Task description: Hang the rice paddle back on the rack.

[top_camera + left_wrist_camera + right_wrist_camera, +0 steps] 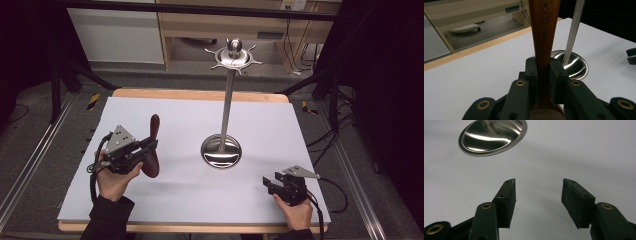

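Left gripper [146, 149] clamped on wooden spoon [153, 145], held up off table's left side. Right gripper [267, 184] jaws apart, idle. Prob. next: lift spoon to stand [226, 107], hang on top hook.

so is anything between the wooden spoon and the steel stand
Nothing visible. The left gripper holds the wooden spoon, and bare white table lies between it and the steel stand.

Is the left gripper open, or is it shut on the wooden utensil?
Shut. In the left gripper view, the left gripper has both pads pressed against the handle of the wooden utensil, with no gap on either side.
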### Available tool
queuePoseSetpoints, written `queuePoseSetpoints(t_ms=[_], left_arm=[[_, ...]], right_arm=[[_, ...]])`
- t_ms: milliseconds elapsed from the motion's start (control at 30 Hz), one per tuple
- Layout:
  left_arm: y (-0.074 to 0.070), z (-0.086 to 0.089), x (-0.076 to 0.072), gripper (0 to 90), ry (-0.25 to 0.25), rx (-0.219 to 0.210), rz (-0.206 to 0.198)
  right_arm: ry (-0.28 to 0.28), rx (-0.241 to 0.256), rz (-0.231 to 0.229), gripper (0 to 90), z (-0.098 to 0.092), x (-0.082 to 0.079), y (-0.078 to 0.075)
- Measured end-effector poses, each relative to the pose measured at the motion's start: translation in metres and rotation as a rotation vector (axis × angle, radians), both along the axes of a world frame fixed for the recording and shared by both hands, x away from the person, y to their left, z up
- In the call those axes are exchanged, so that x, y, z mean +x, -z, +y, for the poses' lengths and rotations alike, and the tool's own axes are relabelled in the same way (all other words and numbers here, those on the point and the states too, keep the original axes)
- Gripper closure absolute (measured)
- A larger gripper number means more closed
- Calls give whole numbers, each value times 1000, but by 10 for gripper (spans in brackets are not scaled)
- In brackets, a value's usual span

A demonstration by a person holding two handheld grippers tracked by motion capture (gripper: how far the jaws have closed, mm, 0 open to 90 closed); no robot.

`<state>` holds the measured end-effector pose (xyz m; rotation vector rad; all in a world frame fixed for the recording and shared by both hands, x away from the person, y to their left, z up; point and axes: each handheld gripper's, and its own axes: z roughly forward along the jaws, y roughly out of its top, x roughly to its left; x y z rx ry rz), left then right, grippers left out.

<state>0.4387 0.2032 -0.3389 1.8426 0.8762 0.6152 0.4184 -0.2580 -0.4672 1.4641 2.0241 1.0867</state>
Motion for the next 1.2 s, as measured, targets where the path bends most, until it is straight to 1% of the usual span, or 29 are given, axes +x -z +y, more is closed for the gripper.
queuePoseSetpoints(t_ms=[133, 200, 333, 533, 733, 933, 1067, 1133, 1200], left_arm=[[-5, -6, 2, 784, 13, -6, -8], [-7, -8, 2, 784, 16, -15, -12], [-11, -11, 4, 784, 25, -16, -15], [-19, -16, 6, 784, 43, -37, -20], [-25, -22, 8, 784, 63, -47, -28], [-30, -30, 10, 784, 74, -65, -35], [-33, -33, 11, 784, 79, -70, -38], [-35, -34, 11, 784, 79, -64, -43], [-36, -35, 11, 783, 84, -70, -46]], right_arm=[[4, 6, 1, 452, 0, 0, 0], [1, 5, -6, 450, -1, 0, -1], [2, 3, -6, 447, 0, 0, 0], [3, 1, -8, 440, 0, 1, 0], [4, 4, -7, 437, -1, 1, 0], [5, 5, -8, 435, -1, 1, 0], [5, 5, -10, 433, -1, 1, 0], [5, 5, -11, 433, -1, 1, 0], [5, 7, -9, 433, -1, 1, 0]])
